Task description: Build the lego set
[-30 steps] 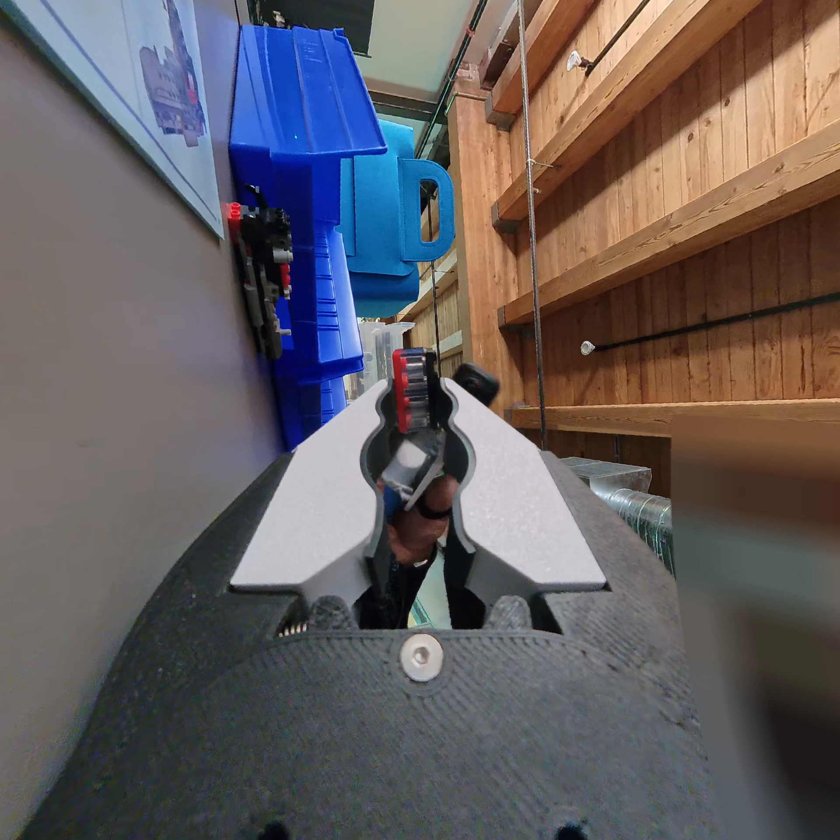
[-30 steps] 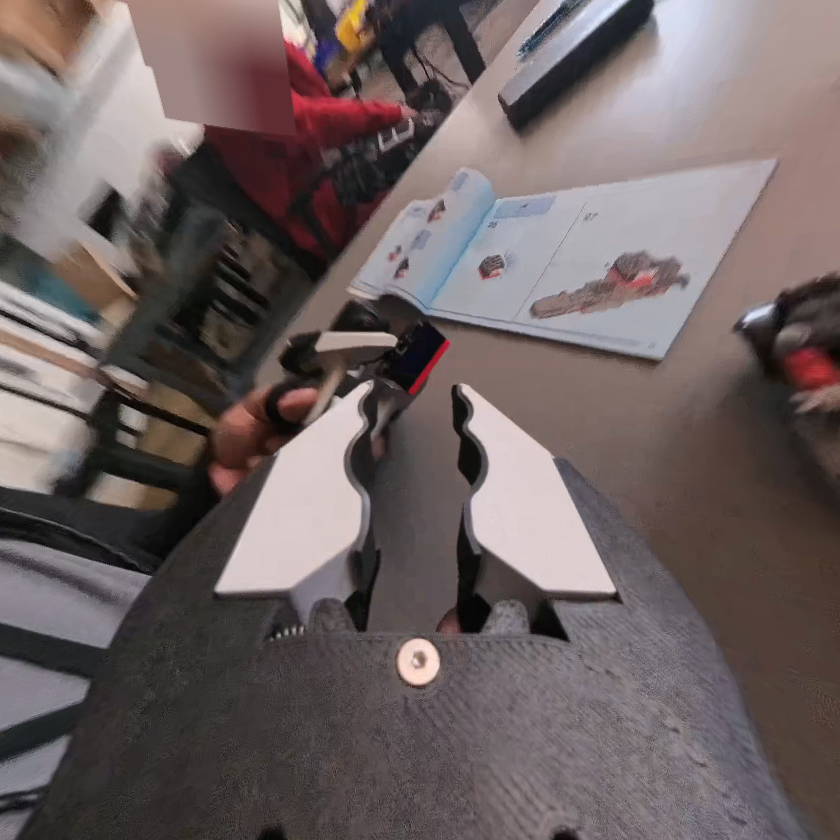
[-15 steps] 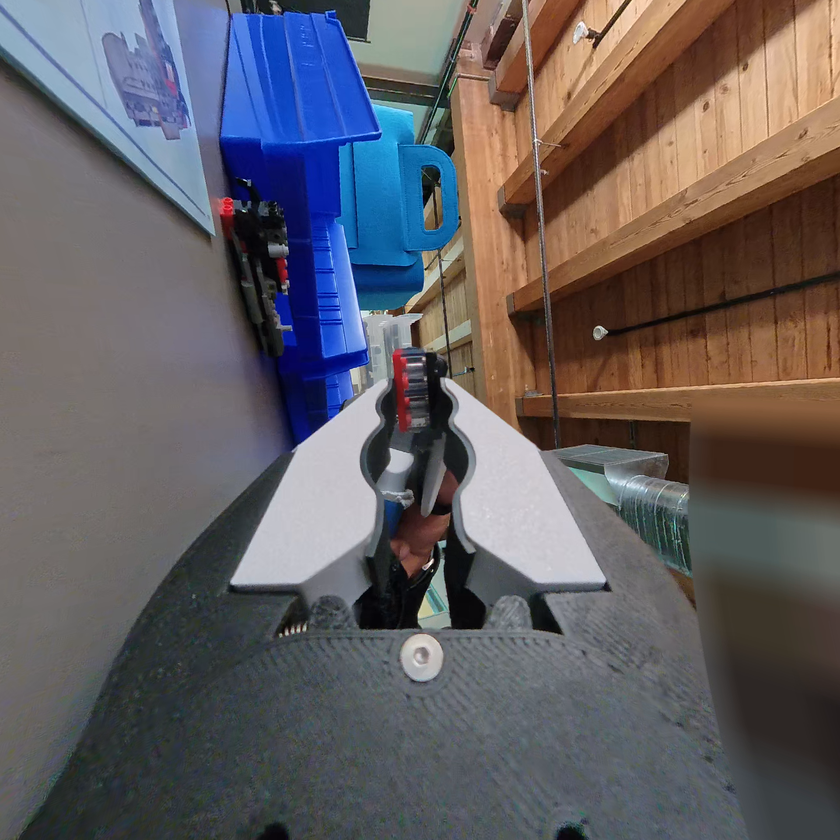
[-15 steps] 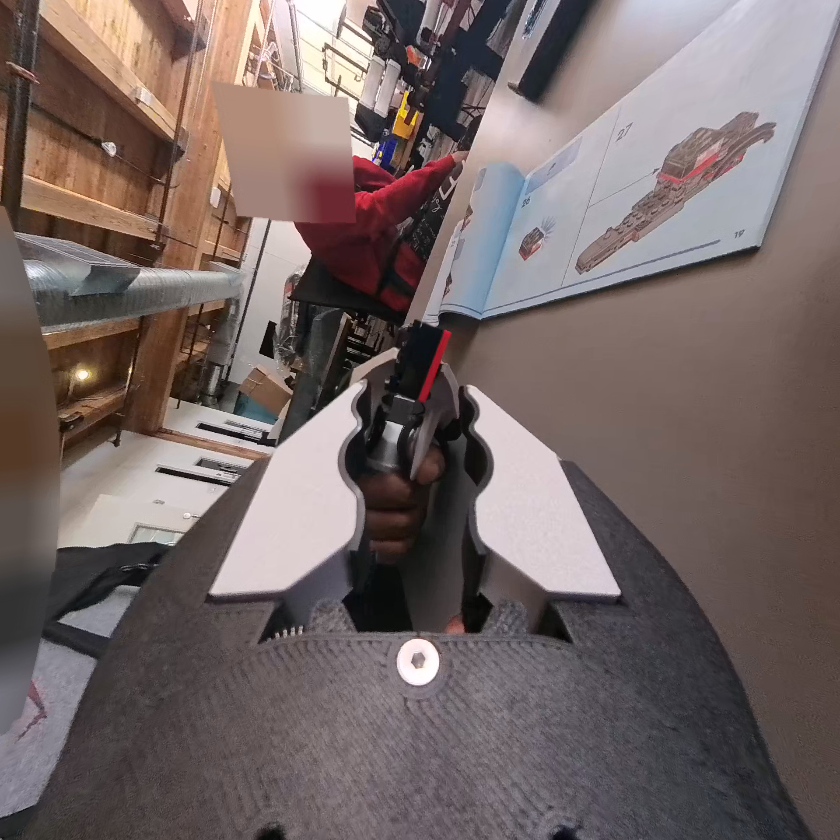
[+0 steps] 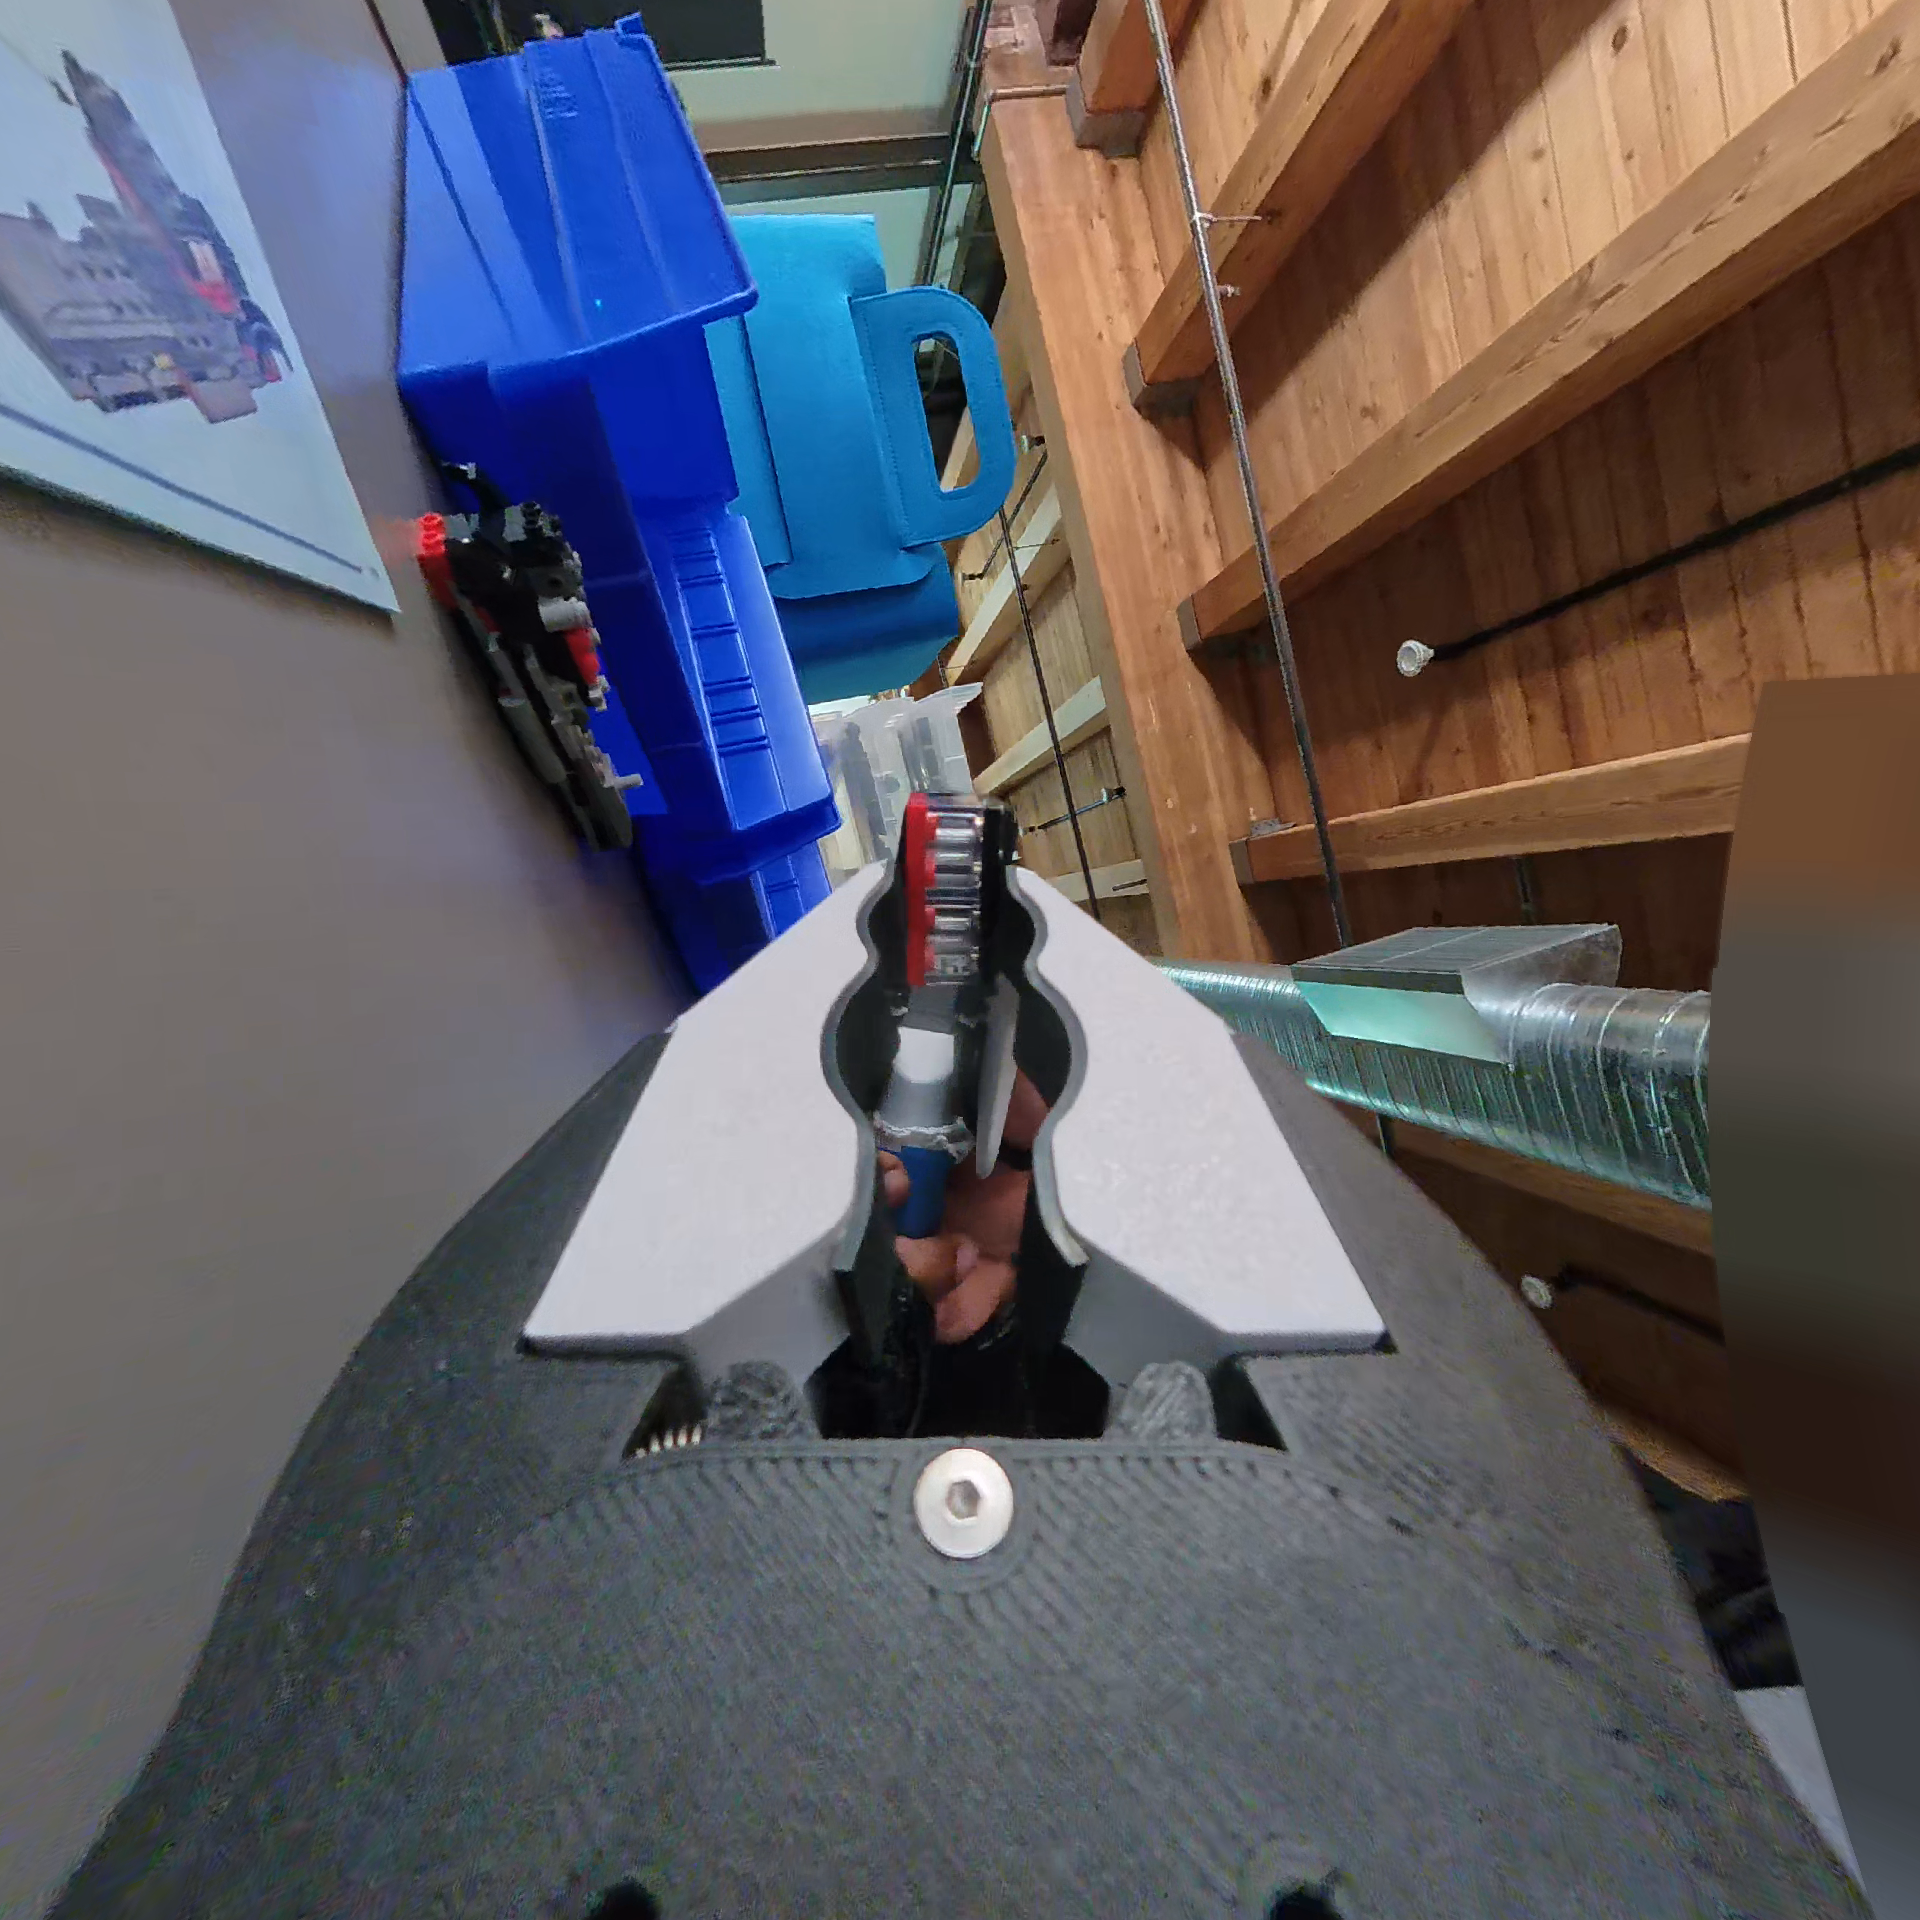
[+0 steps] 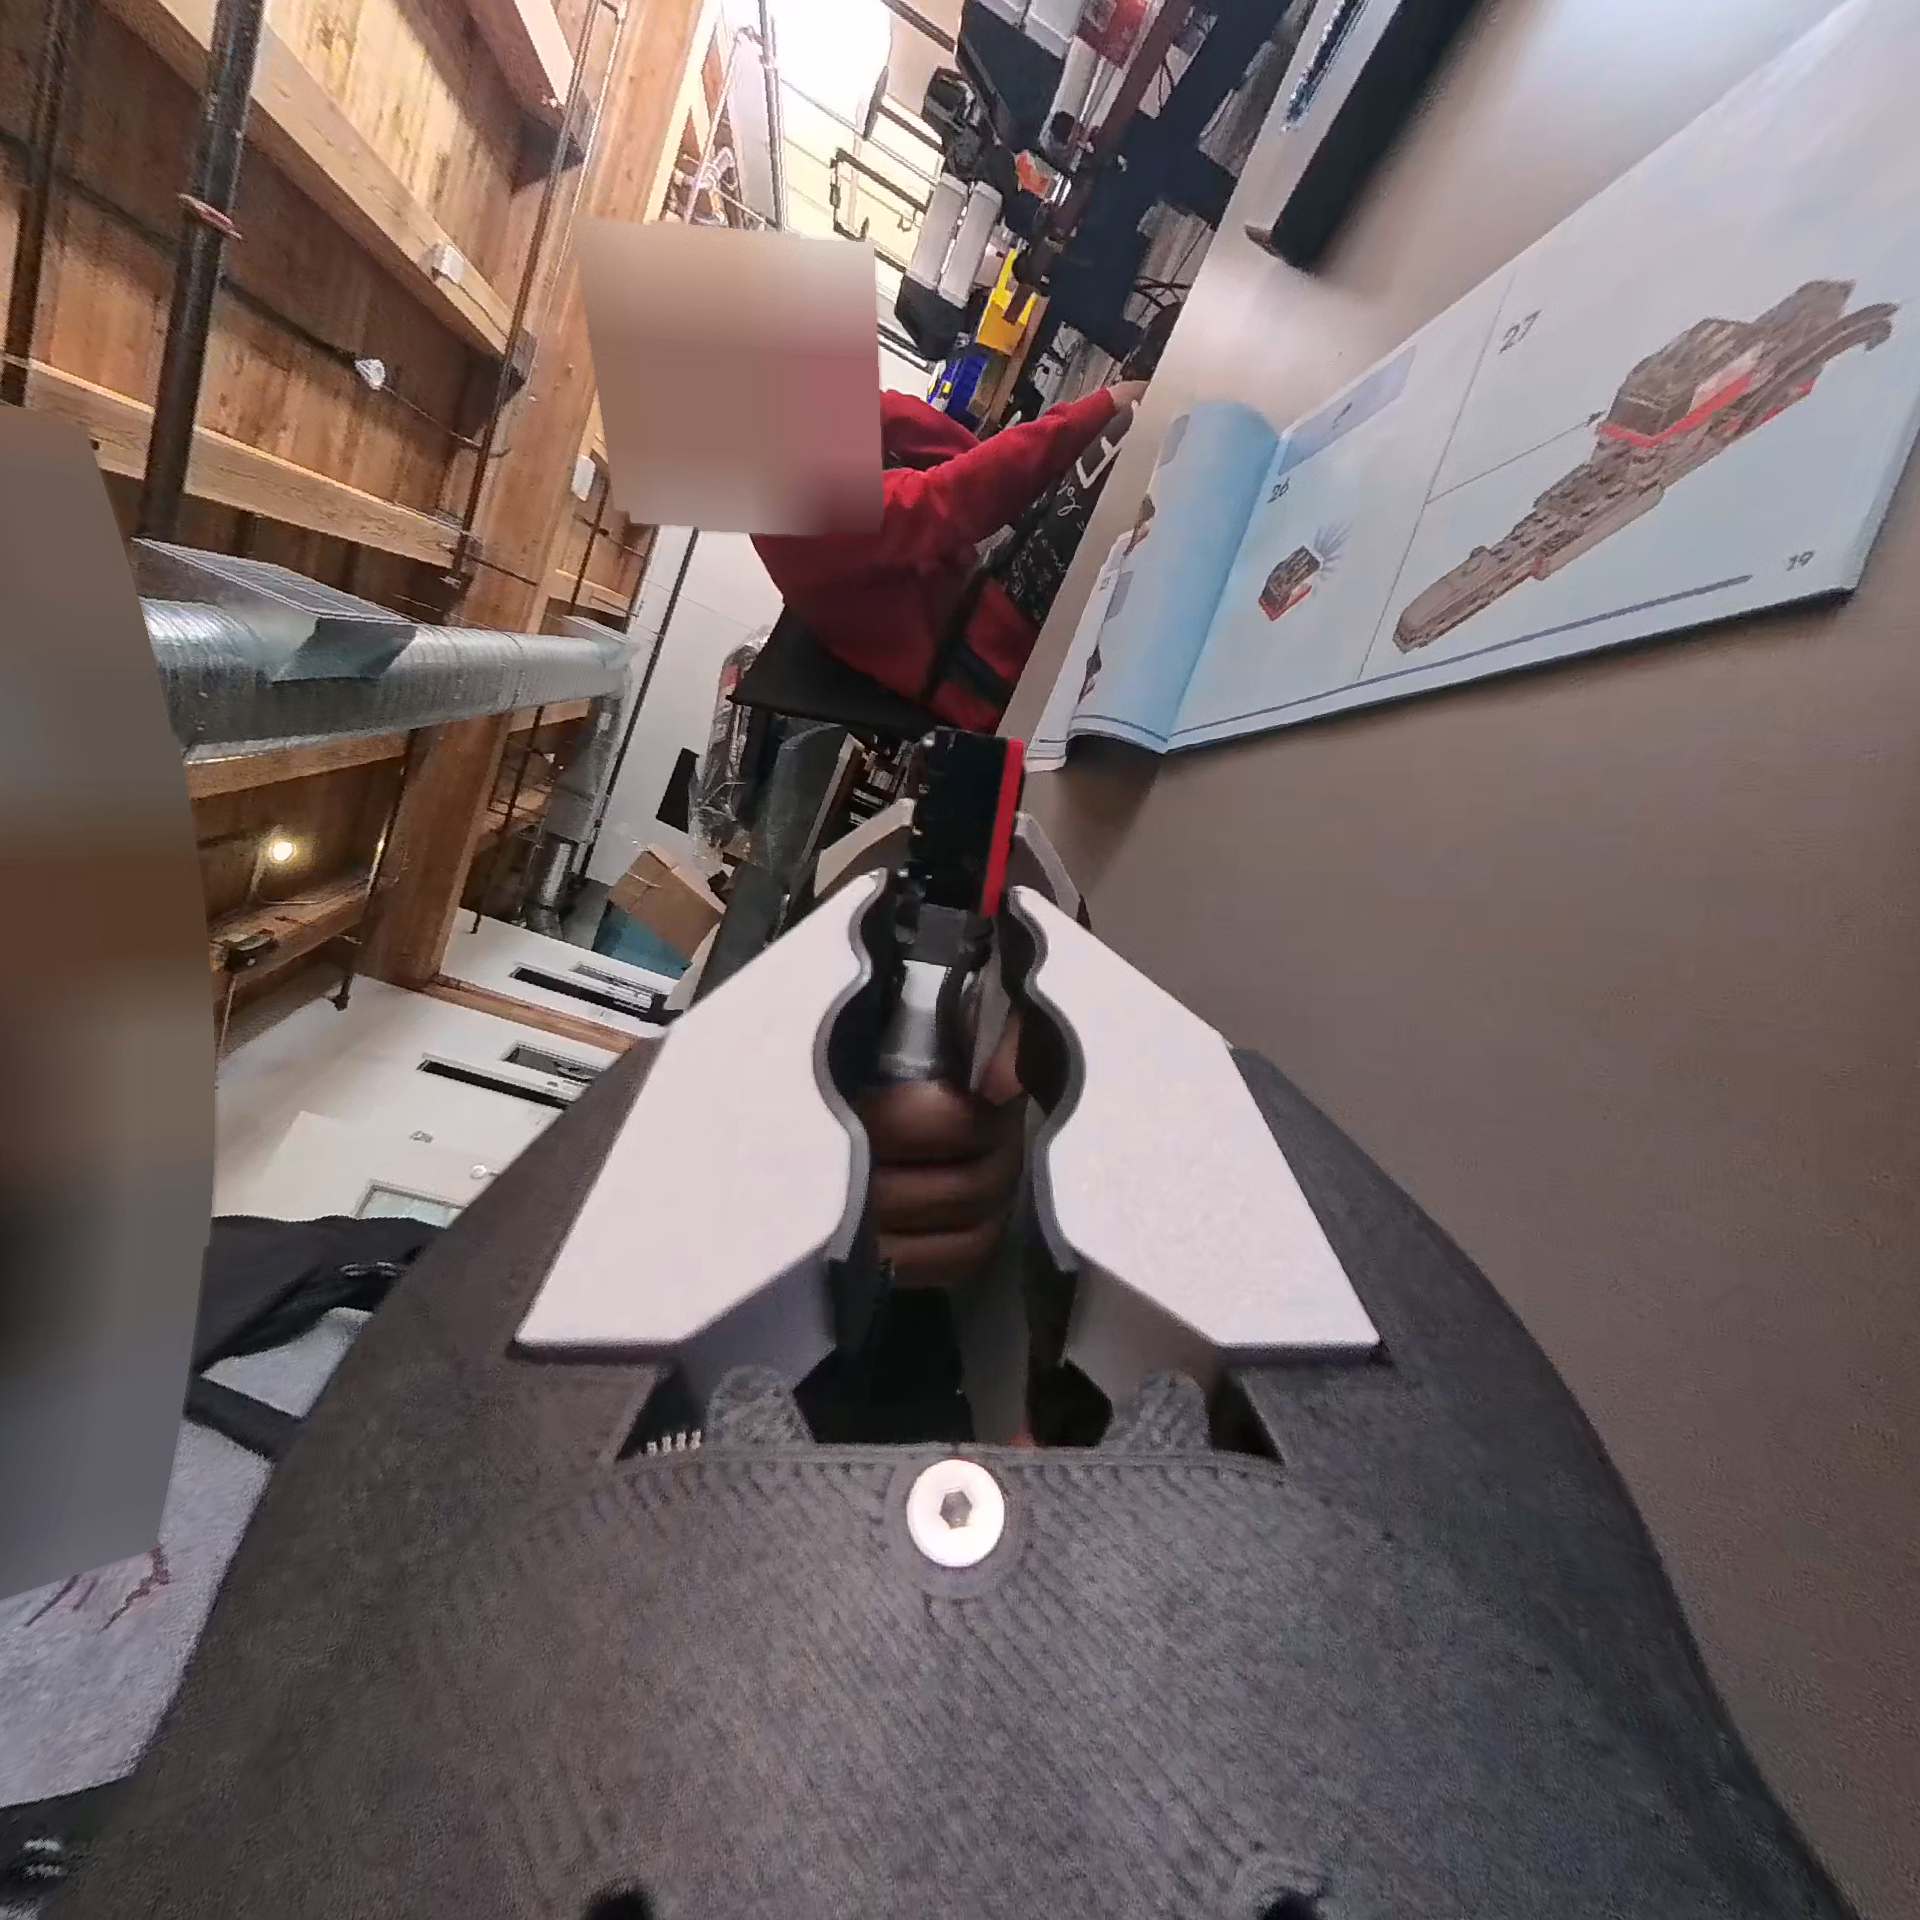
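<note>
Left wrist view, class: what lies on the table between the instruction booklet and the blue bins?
The partly built lego model, black and grey with red bits, lies between the instruction booklet and the blue bins, close against the bins; the left wrist view shows it.

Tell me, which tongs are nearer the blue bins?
Right. The left tongs face the bins from farther back; the right tongs, gripping the same piece, sit between them.

Your piece shows a red edge, silvery studs and black. The counter is brown-grey; on it sit blue bins, a black, grey and red build and a pale blue booklet. Your hand-held gripper has light grey fingers on a black body.
</note>
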The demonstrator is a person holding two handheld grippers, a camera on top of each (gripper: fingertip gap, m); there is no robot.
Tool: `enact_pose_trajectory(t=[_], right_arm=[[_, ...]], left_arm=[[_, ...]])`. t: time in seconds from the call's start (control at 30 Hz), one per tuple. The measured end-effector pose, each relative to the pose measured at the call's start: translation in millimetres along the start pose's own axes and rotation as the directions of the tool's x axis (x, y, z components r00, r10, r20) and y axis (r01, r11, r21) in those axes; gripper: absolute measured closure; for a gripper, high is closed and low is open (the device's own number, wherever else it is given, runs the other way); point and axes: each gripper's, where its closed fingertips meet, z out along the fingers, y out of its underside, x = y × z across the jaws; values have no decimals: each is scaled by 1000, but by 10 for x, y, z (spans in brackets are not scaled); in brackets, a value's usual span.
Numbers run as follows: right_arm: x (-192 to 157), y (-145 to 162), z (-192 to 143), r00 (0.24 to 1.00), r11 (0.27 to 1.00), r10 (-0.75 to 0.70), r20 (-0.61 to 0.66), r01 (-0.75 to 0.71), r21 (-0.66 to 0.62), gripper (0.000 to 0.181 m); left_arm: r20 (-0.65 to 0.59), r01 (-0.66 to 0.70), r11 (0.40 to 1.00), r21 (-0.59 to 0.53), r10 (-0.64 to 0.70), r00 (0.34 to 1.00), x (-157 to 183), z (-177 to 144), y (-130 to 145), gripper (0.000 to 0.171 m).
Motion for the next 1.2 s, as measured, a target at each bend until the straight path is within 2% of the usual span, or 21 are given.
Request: enact_pose_trajectory(t=[0.3, 0.83, 1.07, 1.2], right_arm=[[-58, -19, 12, 998, 998, -64, -9, 64, 19, 162], [-182, -29, 24, 989, 996, 82, 126, -86, 26, 161], [-207, -43, 15, 983, 993, 110, 145, -115, 21, 162], [-193, -40, 16, 987, 995, 90, 130, -95, 31, 162]], left_arm=[[-23, -64, 998, 6, 64, 998, 80, 6, -12, 154], [-65, -244, 969, -39, 241, 968, 226, 8, 7, 154], [-67, -340, 939, -58, 336, 939, 259, 15, 25, 154], [-64, -341, 938, -60, 337, 939, 246, 14, 24, 154]])
